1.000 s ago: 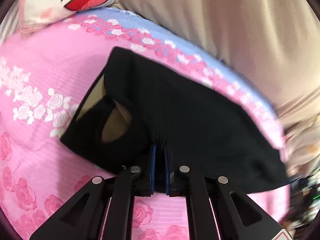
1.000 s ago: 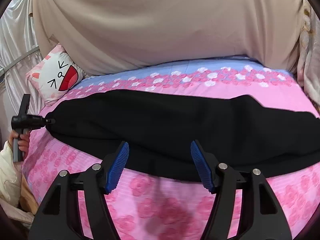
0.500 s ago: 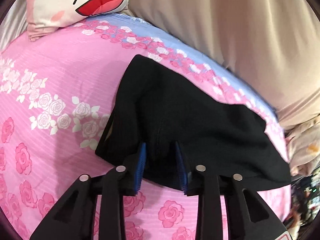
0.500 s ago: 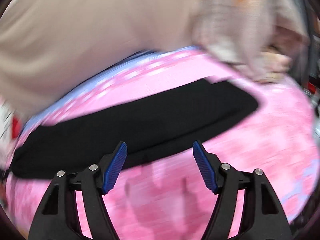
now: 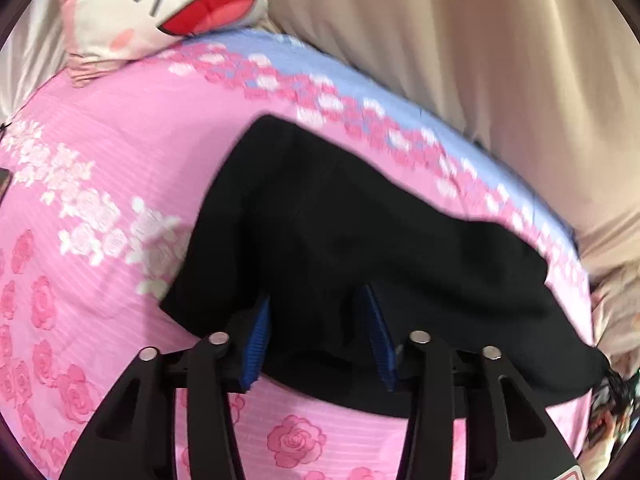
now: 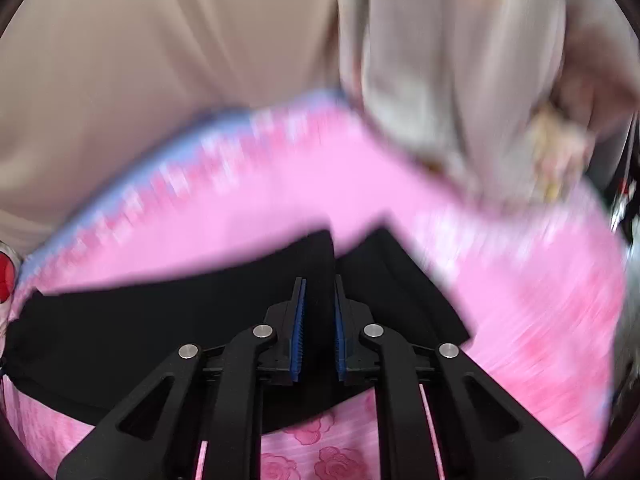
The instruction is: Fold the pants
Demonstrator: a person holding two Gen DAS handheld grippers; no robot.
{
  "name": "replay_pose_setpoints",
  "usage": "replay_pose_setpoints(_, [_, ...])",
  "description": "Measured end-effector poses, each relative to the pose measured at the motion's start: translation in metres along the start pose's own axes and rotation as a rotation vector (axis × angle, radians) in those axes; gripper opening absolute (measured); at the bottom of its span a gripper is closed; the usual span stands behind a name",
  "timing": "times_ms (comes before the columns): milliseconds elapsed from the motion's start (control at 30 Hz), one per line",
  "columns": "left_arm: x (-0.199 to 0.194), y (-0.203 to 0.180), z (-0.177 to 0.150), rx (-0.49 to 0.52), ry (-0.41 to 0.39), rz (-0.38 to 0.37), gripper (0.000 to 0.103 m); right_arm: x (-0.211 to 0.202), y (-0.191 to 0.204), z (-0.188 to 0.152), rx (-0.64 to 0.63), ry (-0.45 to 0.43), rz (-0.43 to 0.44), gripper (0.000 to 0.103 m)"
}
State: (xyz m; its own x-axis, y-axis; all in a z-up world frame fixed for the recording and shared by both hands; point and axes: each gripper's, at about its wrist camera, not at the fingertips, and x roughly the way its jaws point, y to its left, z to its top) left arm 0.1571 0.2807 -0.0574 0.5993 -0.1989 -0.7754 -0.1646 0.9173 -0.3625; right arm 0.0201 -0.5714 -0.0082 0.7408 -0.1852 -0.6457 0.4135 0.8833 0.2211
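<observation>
- The left gripper [image 5: 316, 340] sits lowest in the left wrist view, its blue-padded jaws spread apart with nothing clamped between them; black cloth lies under and between the pads.
- The right gripper [image 6: 319, 332] has its blue pads drawn close, a narrow gap left between them, and a ridge of black fabric stands in that gap, pinched between the pads.
- The pants [image 5: 360, 248] are black and lie flat on the bedsheet [image 5: 120, 152], stretching away from the left gripper toward the upper left and off to the right.
- In the right wrist view the pants [image 6: 160, 320] end near the gripper, where two leg ends show with a notch of pink between them; this view is heavily blurred.
- The bedsheet is pink with rose prints and has a blue band along its far edge.
- Beyond the sheet, a cartoon-face pillow [image 5: 168, 4] lies at the upper left of the left wrist view.
- A beige cloth [image 5: 460, 40] hangs behind the bed.
</observation>
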Motion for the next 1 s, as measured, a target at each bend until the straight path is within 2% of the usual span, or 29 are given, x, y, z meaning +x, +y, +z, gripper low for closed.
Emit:
replay_pose_setpoints(33, [-0.002, 0.003, 0.002, -0.01, -0.005, 0.007, 0.04, -0.014, -0.012, 0.007, 0.003, -0.036, -0.035, 0.008])
replay_pose_setpoints(67, [-0.002, 0.01, 0.002, -0.016, 0.003, 0.045, 0.04, -0.011, -0.024, 0.007, -0.013, -0.027, -0.099, 0.007])
replay_pose_setpoints(100, [0.003, 0.015, 0.0, -0.018, 0.019, 0.06, 0.04, -0.001, -0.034, 0.002, -0.031, 0.015, -0.188, 0.0])
replay_pose_setpoints(133, [0.009, 0.019, -0.003, -0.024, 0.042, 0.054, 0.04, 0.025, -0.055, -0.014, -0.029, 0.125, -0.264, 0.0])
replay_pose_setpoints(167, [0.016, 0.023, -0.008, -0.027, 0.051, 0.051, 0.04, 0.034, -0.066, -0.026, -0.005, 0.171, -0.274, 0.0])
replay_pose_setpoints(200, [0.013, 0.02, -0.011, -0.005, 0.023, 0.06, 0.04, 0.041, -0.076, -0.042, 0.026, 0.197, -0.288, 0.0])
replay_pose_setpoints(267, [0.009, 0.008, -0.013, 0.045, 0.011, 0.106, 0.042, 0.027, -0.072, -0.052, 0.048, 0.137, -0.262, 0.0])
replay_pose_setpoints(333, [0.006, 0.0, -0.014, 0.068, 0.018, 0.093, 0.052, 0.005, -0.06, -0.054, 0.057, 0.065, -0.216, 0.002])
replay_pose_setpoints(400, [-0.002, -0.01, -0.017, 0.084, 0.021, 0.056, 0.078, -0.011, -0.042, -0.052, 0.031, 0.024, -0.156, 0.005])
replay_pose_setpoints(433, [-0.008, -0.015, -0.02, 0.099, 0.004, 0.038, 0.082, -0.017, -0.03, -0.05, 0.006, 0.022, -0.126, 0.006])
replay_pose_setpoints(467, [-0.011, -0.018, -0.023, 0.112, -0.012, 0.046, 0.086, -0.017, -0.025, -0.05, -0.01, 0.025, -0.117, 0.018])
replay_pose_setpoints(500, [-0.01, -0.02, -0.024, 0.12, -0.02, 0.06, 0.086, -0.019, -0.018, -0.051, -0.027, 0.024, -0.121, 0.036])
replay_pose_setpoints(567, [-0.007, -0.023, -0.028, 0.131, -0.015, 0.107, 0.086, -0.02, -0.012, -0.051, -0.057, 0.01, -0.167, 0.051])
replay_pose_setpoints(633, [-0.009, -0.02, -0.03, 0.114, -0.021, 0.118, 0.086, -0.016, -0.02, -0.05, -0.036, 0.024, -0.201, 0.051])
replay_pose_setpoints(700, [-0.023, -0.015, -0.03, 0.095, -0.06, 0.115, 0.086, -0.015, -0.031, -0.048, -0.002, 0.035, -0.191, 0.051])
replay_pose_setpoints(833, [-0.046, -0.024, -0.025, 0.116, -0.132, 0.082, 0.086, 0.01, -0.039, -0.046, -0.021, 0.076, -0.186, 0.051])
replay_pose_setpoints(900, [-0.038, -0.035, -0.023, 0.143, -0.138, 0.123, 0.086, 0.032, -0.034, -0.043, -0.03, 0.106, -0.163, 0.053])
replay_pose_setpoints(967, [-0.014, -0.043, -0.025, 0.166, -0.094, 0.145, 0.086, 0.051, -0.027, -0.044, -0.056, 0.132, -0.159, 0.054])
replay_pose_setpoints(1000, [-0.004, -0.044, -0.027, 0.169, -0.07, 0.159, 0.086, 0.06, -0.022, -0.045, -0.074, 0.146, -0.148, 0.037])
